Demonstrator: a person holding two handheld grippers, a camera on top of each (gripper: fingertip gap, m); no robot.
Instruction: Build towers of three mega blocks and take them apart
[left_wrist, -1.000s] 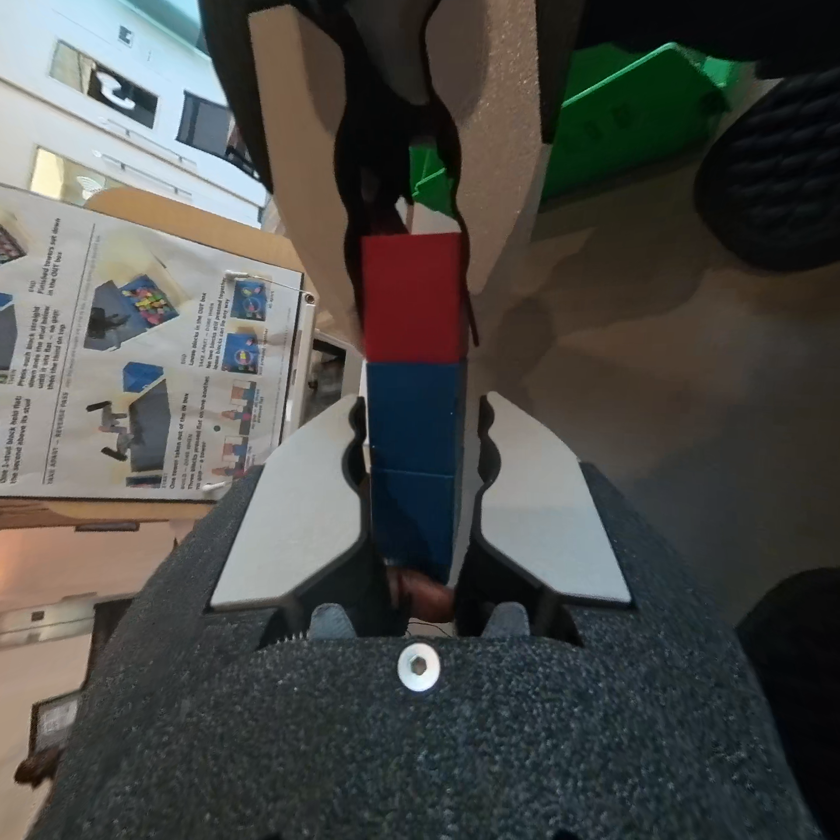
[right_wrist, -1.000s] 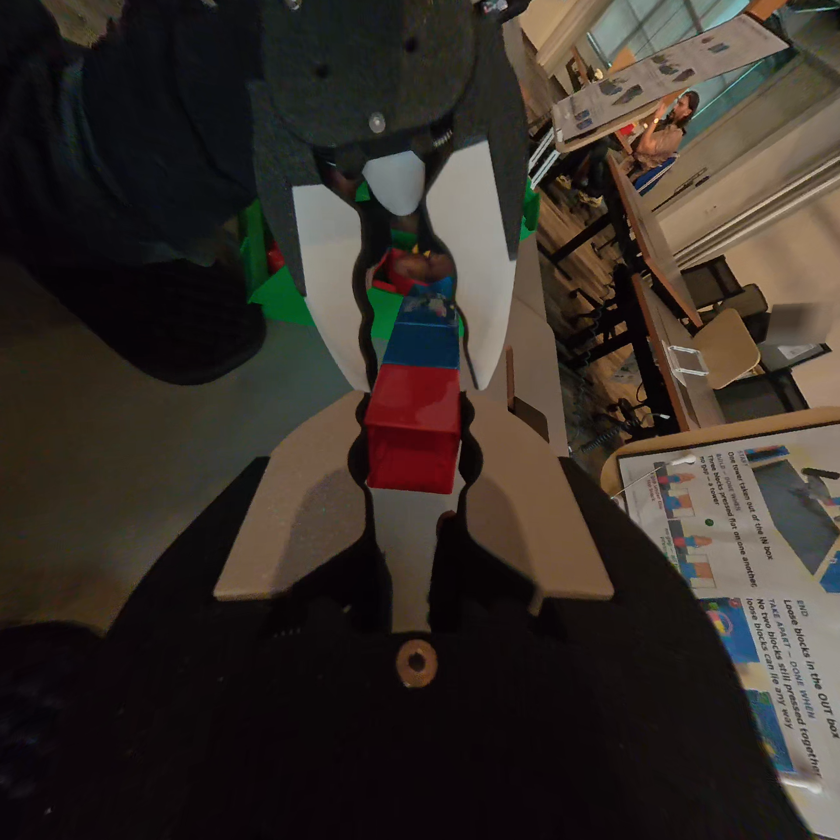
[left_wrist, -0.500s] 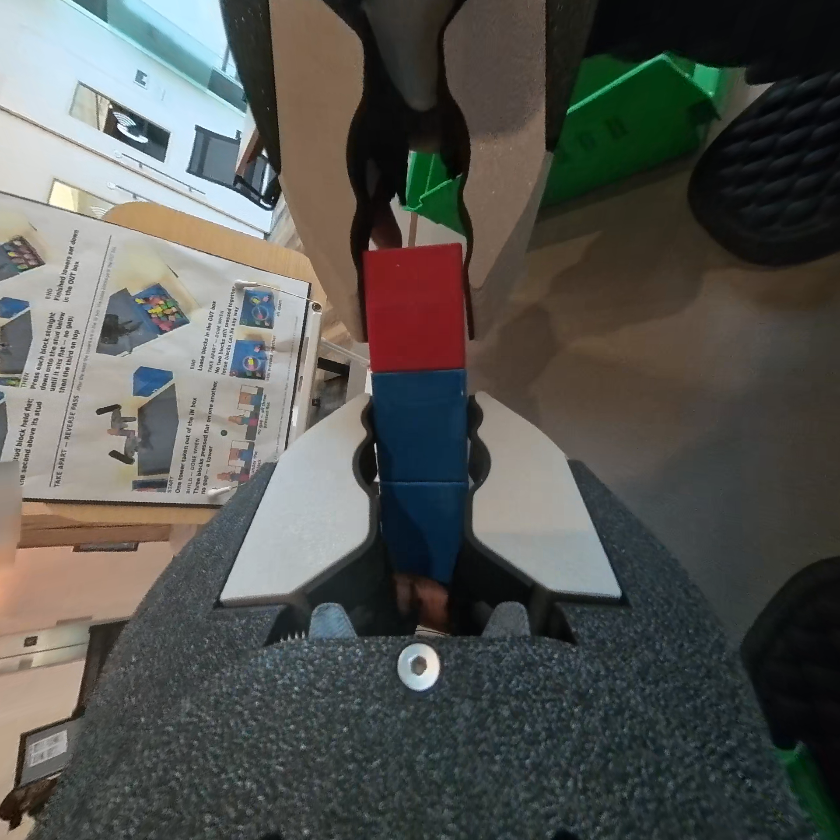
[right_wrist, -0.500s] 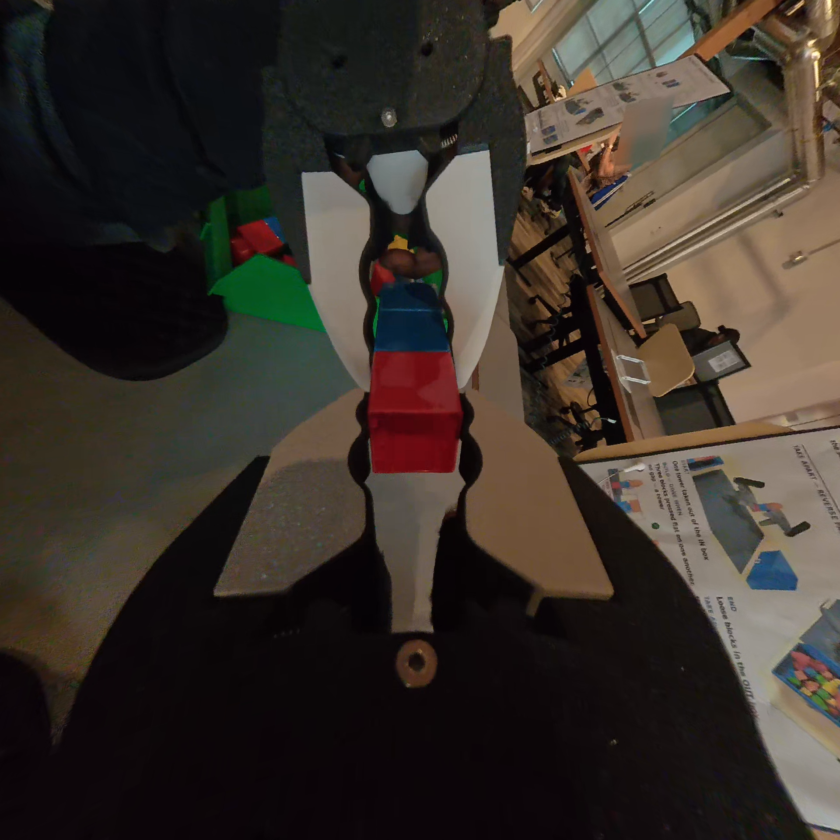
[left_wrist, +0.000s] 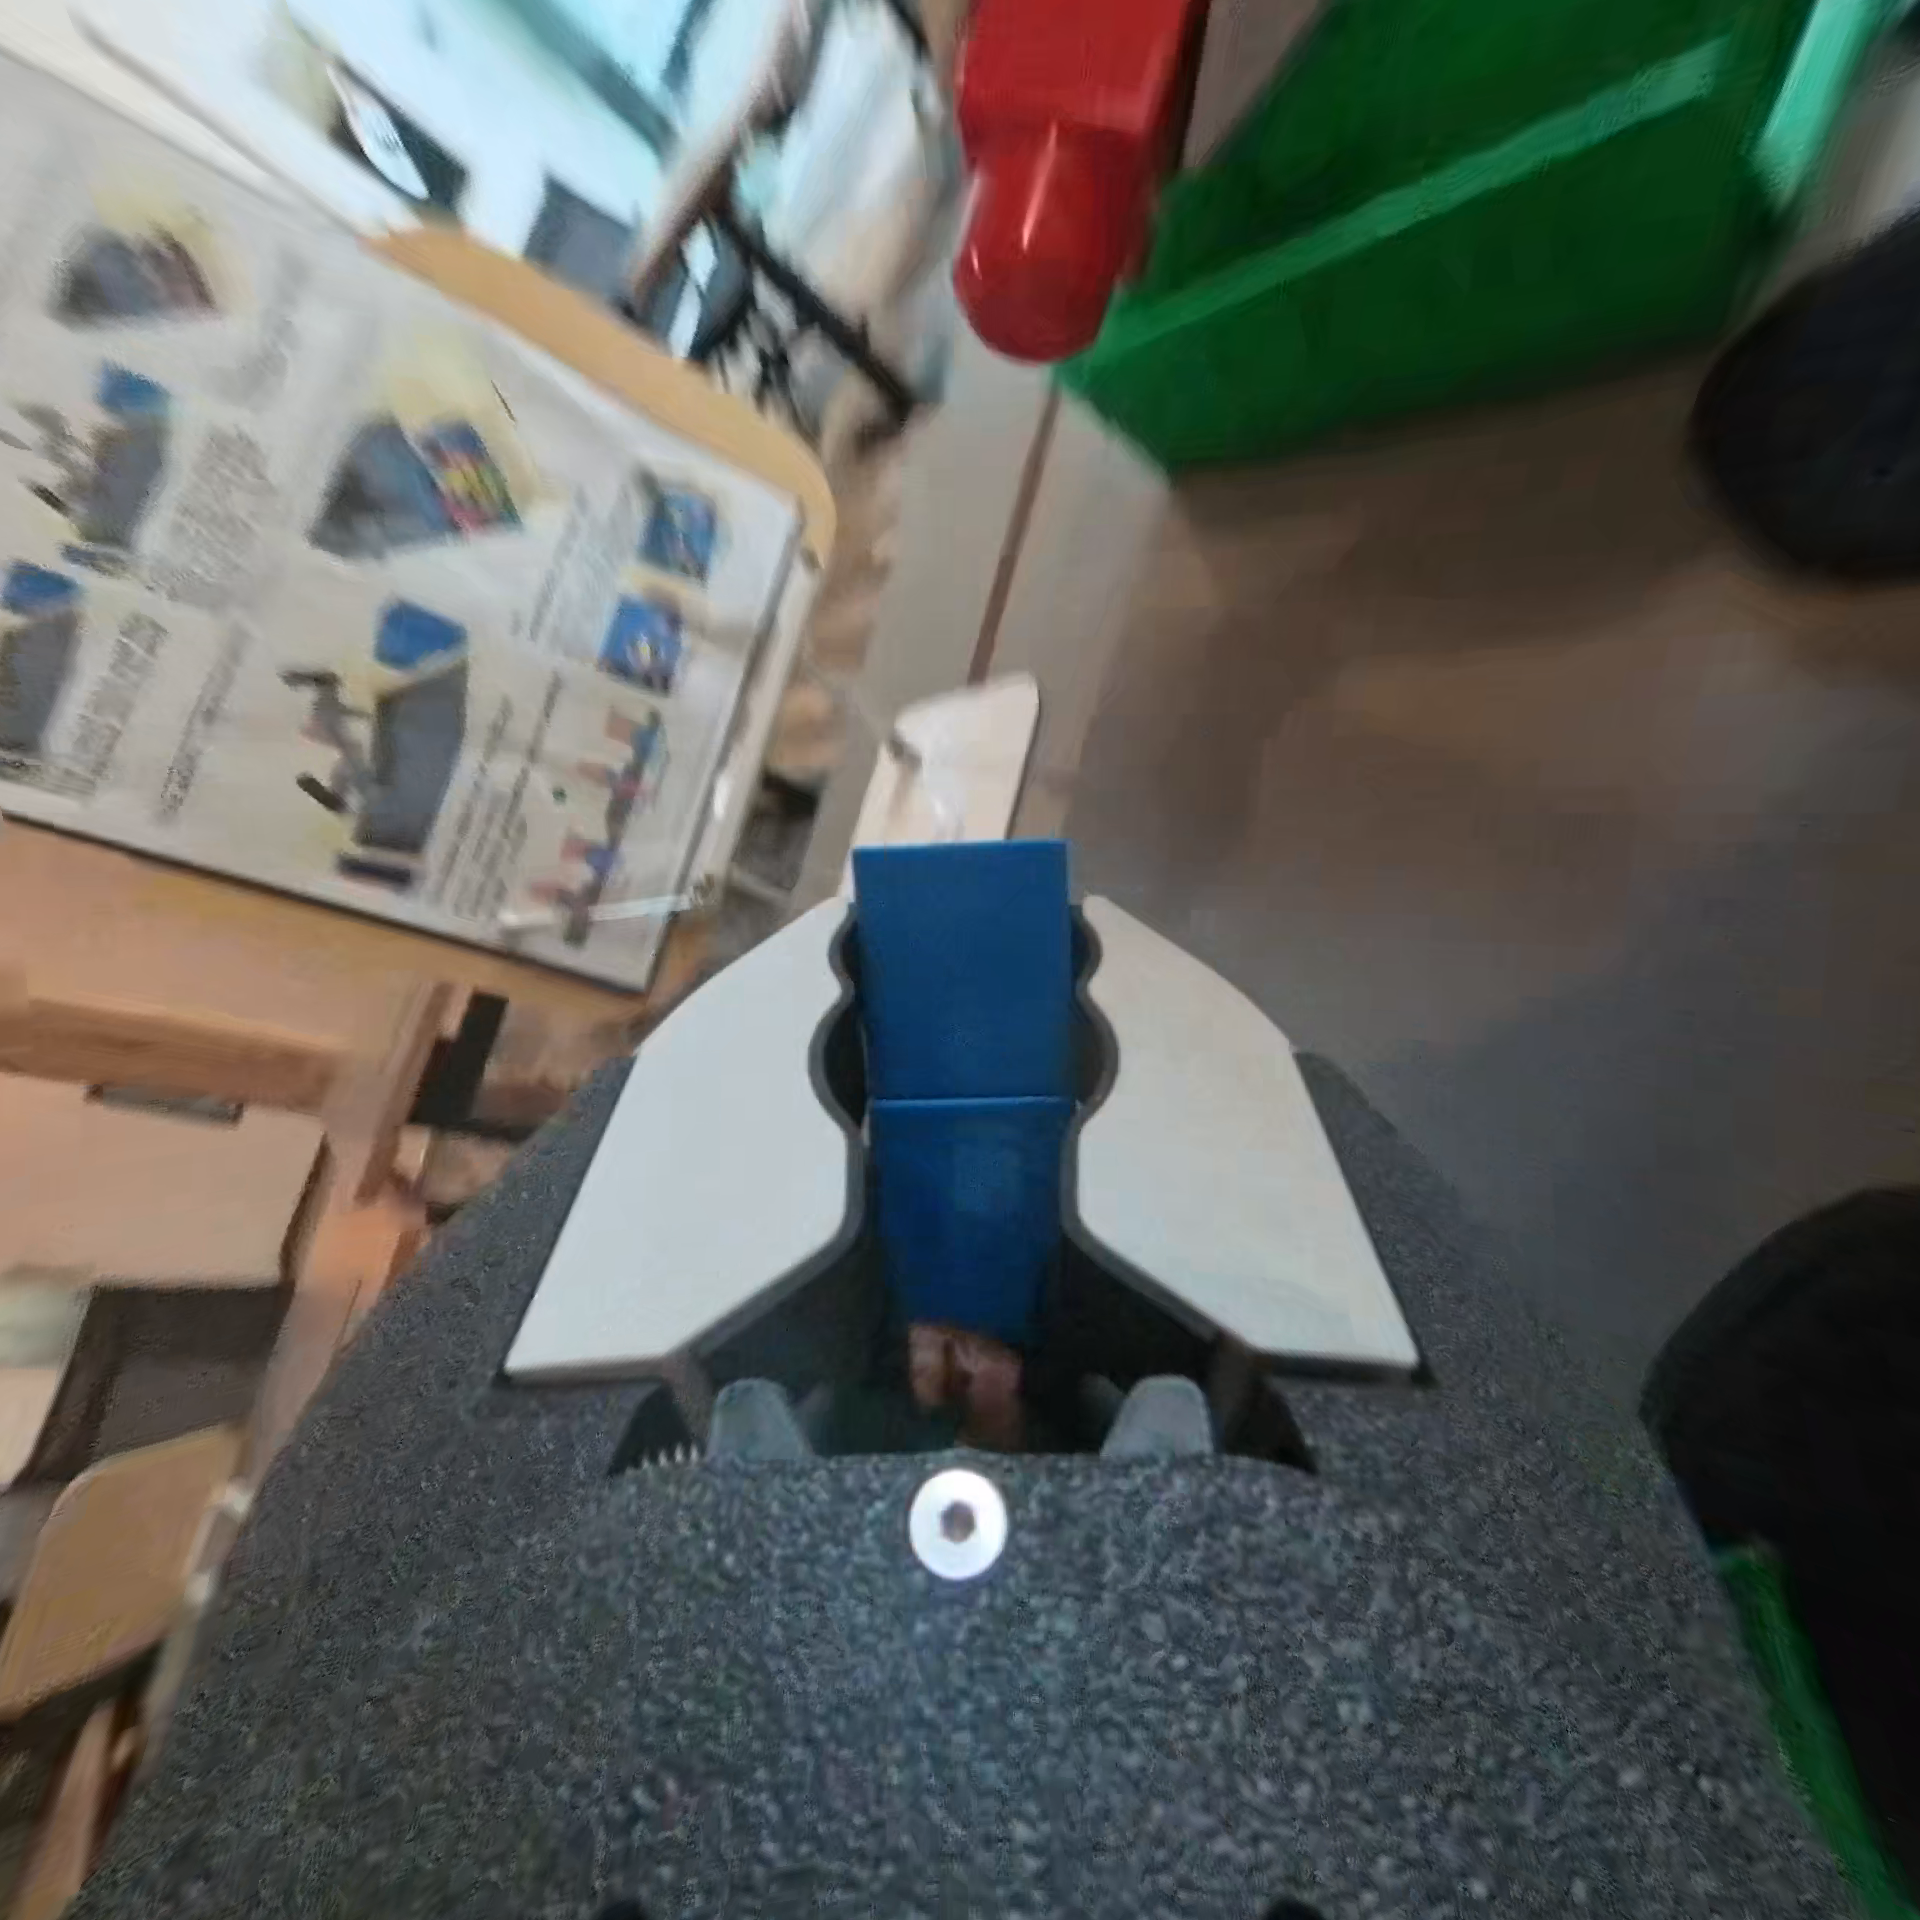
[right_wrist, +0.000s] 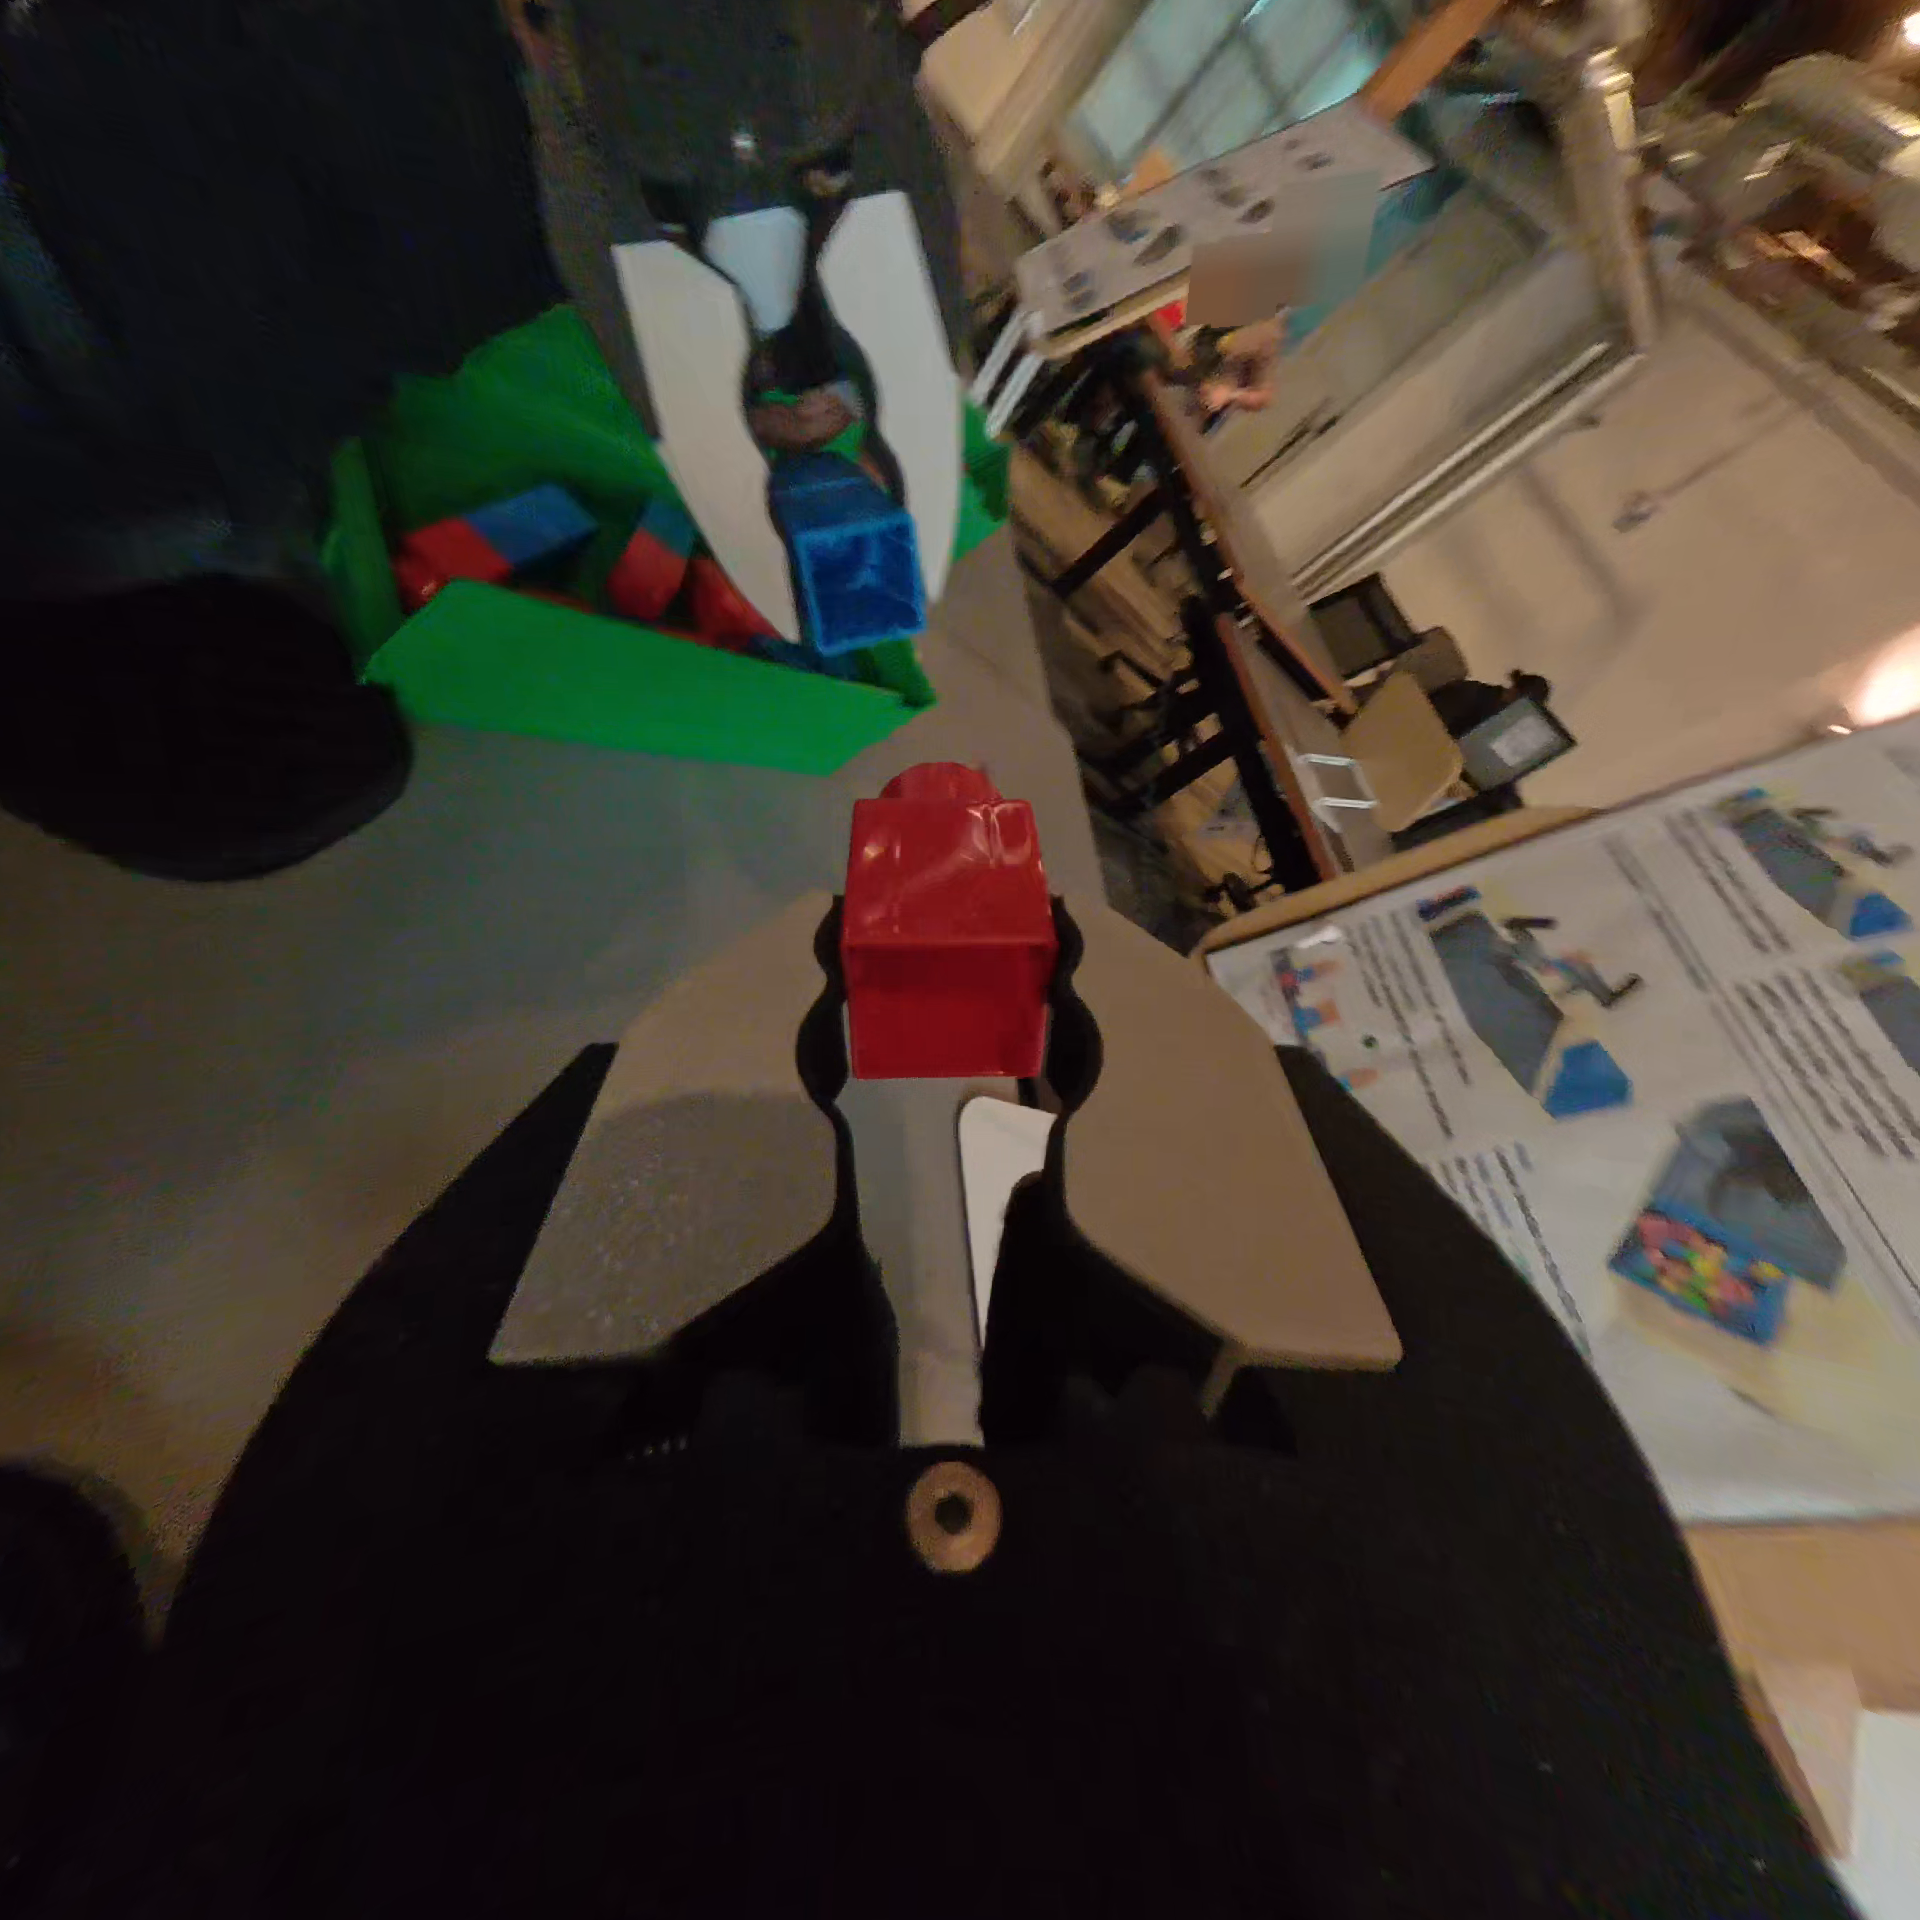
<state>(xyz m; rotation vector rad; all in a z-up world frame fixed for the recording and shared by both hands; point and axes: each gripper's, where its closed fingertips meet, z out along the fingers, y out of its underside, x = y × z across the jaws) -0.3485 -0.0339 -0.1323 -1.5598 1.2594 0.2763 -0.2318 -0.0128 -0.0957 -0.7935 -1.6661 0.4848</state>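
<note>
My left gripper (left_wrist: 961, 935) is shut on two joined blue blocks (left_wrist: 961, 1049), which stick out past its fingertips. My right gripper (right_wrist: 948, 935) is shut on a single red block (right_wrist: 943, 956), stud pointing forward. In the left wrist view the red block (left_wrist: 1049, 177) shows blurred at the top, apart from the blue pair. In the right wrist view the left gripper (right_wrist: 836, 582) shows farther off, with the hollow end of the blue blocks (right_wrist: 857, 571) facing me. A clear gap lies between the red block and the blue blocks.
A green box (right_wrist: 623, 675) holding several red and blue blocks sits on the grey table (right_wrist: 312, 987) behind the left gripper; it also shows in the left wrist view (left_wrist: 1455, 260). A printed instruction sheet (right_wrist: 1662, 1039) lies to the right. A dark round object (right_wrist: 156, 727) sits left. The gap from one gripper's tips to the other's is roughly 12 cm.
The red block has come off the blue pair. The two grippers have pulled apart, the right with the red block and the left with the two blue blocks.
</note>
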